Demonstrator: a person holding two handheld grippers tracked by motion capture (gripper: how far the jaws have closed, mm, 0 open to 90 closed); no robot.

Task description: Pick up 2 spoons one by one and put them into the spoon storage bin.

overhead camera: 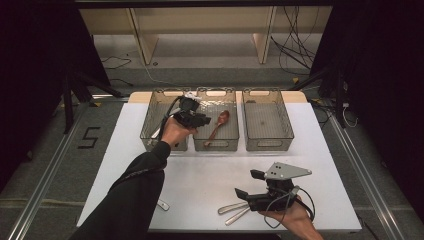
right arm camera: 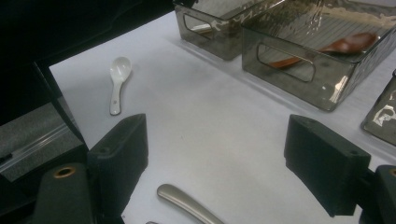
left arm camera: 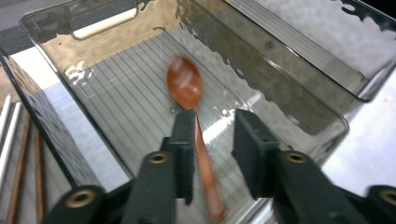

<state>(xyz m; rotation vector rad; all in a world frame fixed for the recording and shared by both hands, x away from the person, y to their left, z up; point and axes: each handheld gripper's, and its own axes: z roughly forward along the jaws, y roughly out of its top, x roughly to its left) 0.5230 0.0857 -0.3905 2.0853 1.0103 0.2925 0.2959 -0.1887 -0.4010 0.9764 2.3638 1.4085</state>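
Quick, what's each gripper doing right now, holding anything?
Left gripper: open, brown wooden spoon lying loose between its jaws.
Right gripper: open, holding nothing.

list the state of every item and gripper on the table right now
brown wooden spoon: lying in the middle bin, released
middle clear plastic bin: upright
right clear plastic bin: upright, empty
white ceramic spoon: flat on the table
left gripper: jaws apart
right gripper: wide open, empty
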